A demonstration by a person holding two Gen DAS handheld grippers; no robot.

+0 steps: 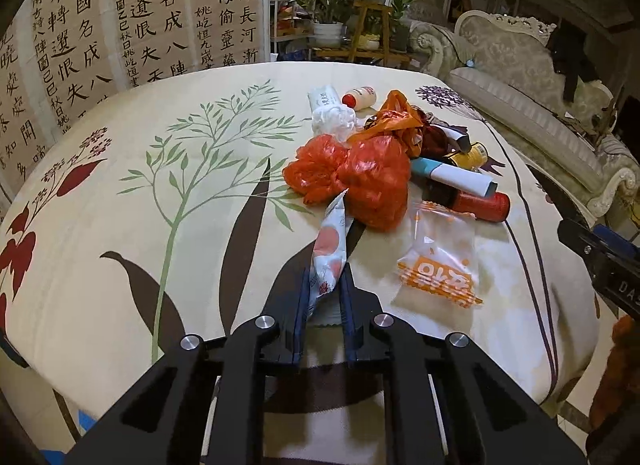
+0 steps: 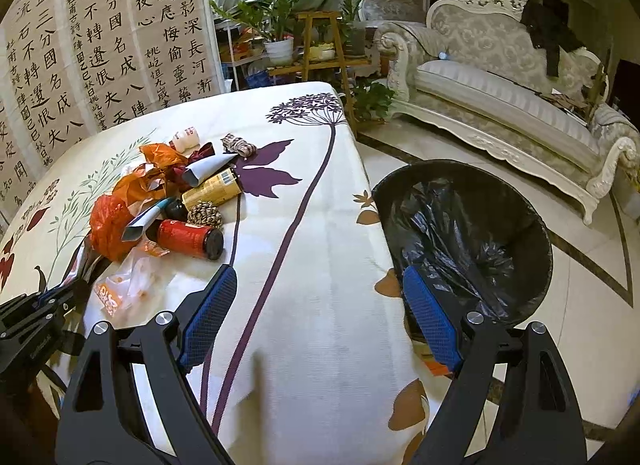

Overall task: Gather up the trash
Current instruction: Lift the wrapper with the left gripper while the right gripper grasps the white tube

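The left gripper (image 1: pixel 325 285) has its fingers closed narrowly on a long white snack wrapper printed with orange-pink circles (image 1: pixel 330 249), which sticks up and forward from between the blue pads, its far tip reaching the crumpled red-orange plastic bag (image 1: pixel 360 181). Just to the right of that grip a clear flat packet with orange print (image 1: pixel 438 261) lies on the tabletop (image 1: pixel 160 305), which is covered by a cream cloth with leaf and flower patterns. Beyond the red-orange bag the rest of the heap sits close together: a red cylindrical can on its side (image 1: pixel 480 205), a white-and-teal tube (image 1: pixel 456 175), a yellow-labelled dark bottle (image 1: pixel 470 155), a scrunched orange film bag (image 1: pixel 394 121), a white wrapped packet (image 1: pixel 330 109) and a small cream bottle with a red cap (image 1: pixel 360 98). The right gripper (image 2: pixel 320 317) hangs with its fingers spread wide and nothing between them, over the bare near-right part of the tabletop. Off the table's right edge, on the tiled floor (image 2: pixel 580 305), stands a round bin lined with a black plastic bag (image 2: pixel 464 233). A cream carved sofa (image 2: pixel 500 77) and potted plants (image 2: pixel 280 25) stand farther back.
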